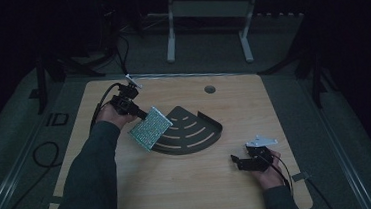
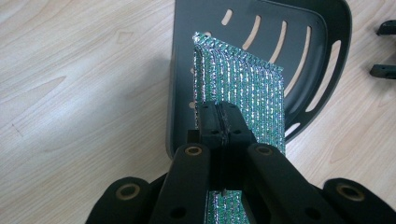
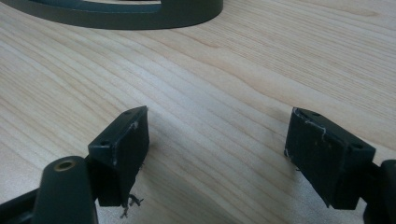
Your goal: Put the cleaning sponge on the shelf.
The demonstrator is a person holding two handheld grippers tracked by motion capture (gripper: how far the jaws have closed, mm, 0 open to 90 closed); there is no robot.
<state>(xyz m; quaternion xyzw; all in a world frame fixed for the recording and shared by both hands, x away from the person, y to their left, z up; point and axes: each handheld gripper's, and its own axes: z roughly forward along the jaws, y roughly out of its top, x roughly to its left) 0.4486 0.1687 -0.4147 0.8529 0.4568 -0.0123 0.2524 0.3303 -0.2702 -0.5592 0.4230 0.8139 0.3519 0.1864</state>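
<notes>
A glittery green scouring pad point(image 1: 150, 128) hangs tilted above the table, over the left edge of a dark quarter-round slotted tray point(image 1: 196, 134). My left gripper point(image 1: 139, 113) is shut on the pad's upper corner. In the left gripper view the two jaws meet on the green pad point(image 2: 252, 88), with the dark tray point(image 2: 327, 28) beneath it. My right gripper point(image 1: 236, 161) rests low over the table at the front right, open, with nothing between its fingers point(image 3: 123, 149). The right gripper view shows bare wood between the jaws and the tray's rim point(image 3: 187, 14) at the top.
The wooden table point(image 1: 180, 185) has a round cable hole point(image 1: 210, 89) near its far edge. Cables trail from both grippers. A white frame stand point(image 1: 206, 12) sits on the floor beyond the table. In the left gripper view, the right gripper's fingertips point(image 2: 385, 49) show at the right edge.
</notes>
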